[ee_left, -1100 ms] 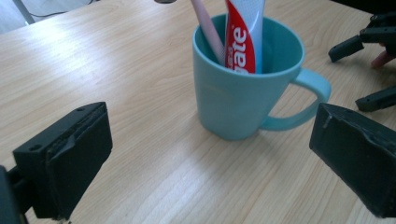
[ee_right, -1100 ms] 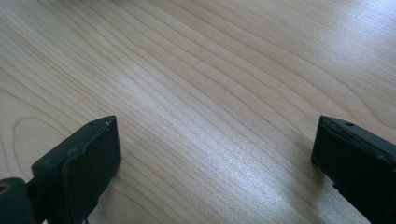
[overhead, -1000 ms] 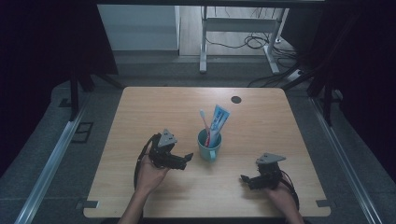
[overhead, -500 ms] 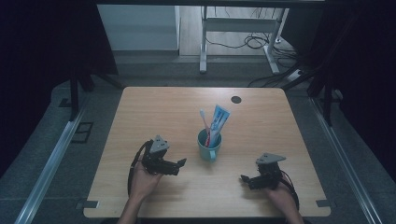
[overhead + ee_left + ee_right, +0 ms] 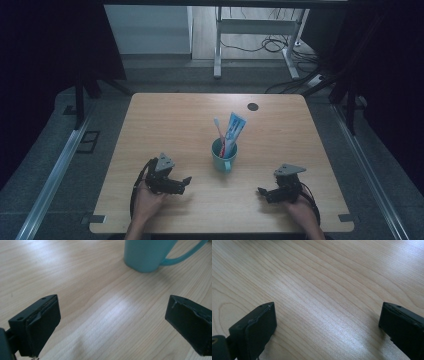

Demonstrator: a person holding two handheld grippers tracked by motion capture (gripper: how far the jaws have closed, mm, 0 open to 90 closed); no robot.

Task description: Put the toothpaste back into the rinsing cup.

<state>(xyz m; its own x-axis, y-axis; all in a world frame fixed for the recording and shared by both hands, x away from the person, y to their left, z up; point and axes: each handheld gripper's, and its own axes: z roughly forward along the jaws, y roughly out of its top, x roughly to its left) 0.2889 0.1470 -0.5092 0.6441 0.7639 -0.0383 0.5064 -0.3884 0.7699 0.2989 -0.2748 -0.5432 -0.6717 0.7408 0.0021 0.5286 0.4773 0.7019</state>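
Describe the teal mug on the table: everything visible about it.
The teal mug is a smooth, glossy cup, plastic or ceramic by its look, with a loop handle on the side toward the person. It stands upright on the wooden table, near the middle. A pink toothbrush and a blue toothpaste tube stand in it, leaning on its rim. Neither the left gripper nor the right gripper touches it.
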